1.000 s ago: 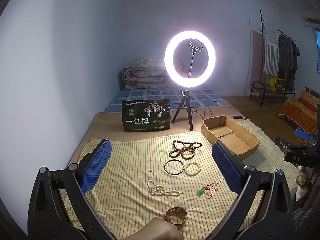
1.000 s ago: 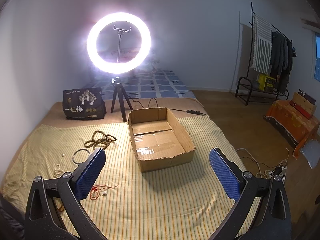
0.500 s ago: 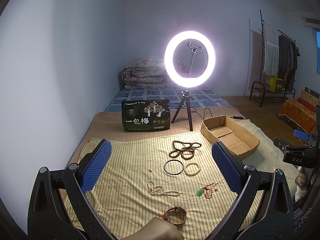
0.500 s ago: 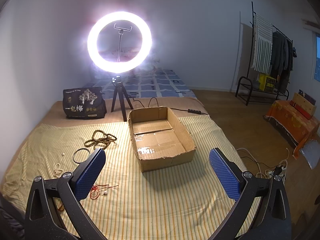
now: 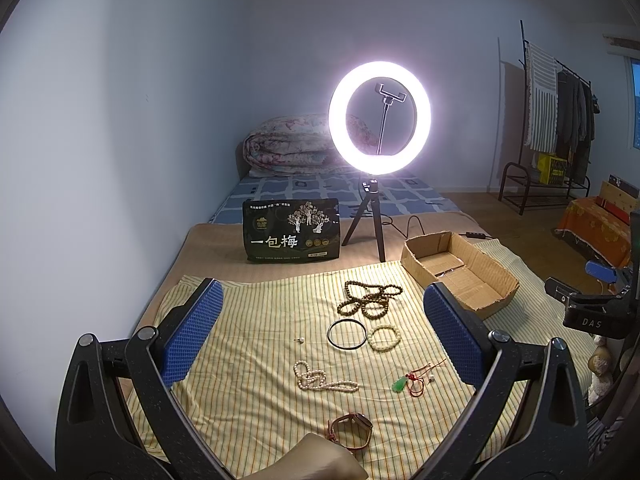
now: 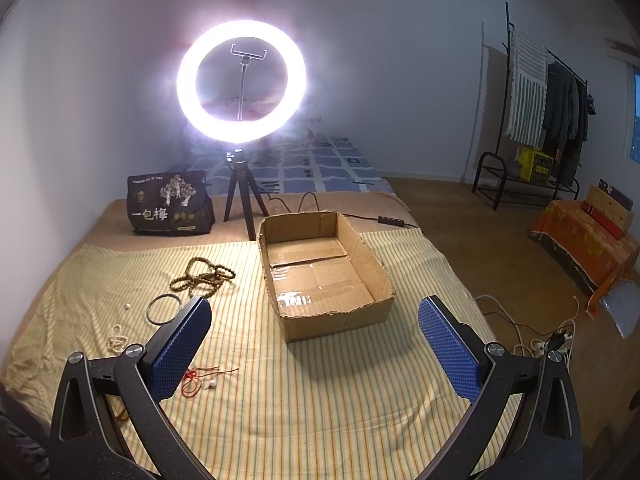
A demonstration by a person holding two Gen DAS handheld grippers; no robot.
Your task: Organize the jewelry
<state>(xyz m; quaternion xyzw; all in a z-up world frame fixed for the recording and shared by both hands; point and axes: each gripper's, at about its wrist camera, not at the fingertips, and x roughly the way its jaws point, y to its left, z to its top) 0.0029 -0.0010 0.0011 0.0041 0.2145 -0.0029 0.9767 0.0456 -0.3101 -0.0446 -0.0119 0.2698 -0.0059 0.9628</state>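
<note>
Nothing is sorted yet: the cardboard box [image 6: 326, 276] ahead of the wide, unladen right hand-held gripper [image 6: 314, 346] is bare, while beads [image 5: 368, 299] and bracelets lie before the equally wide left hand-held gripper [image 5: 322, 336].

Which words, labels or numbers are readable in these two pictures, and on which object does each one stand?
"一包梅": large white characters on the black printed pouch standing beside the ring light tripod; also readable in the right wrist view.
"DAS": on the black body of the right gripper, seen from the left wrist camera.
Small print and round seals on the pouch: too small to read.
</note>
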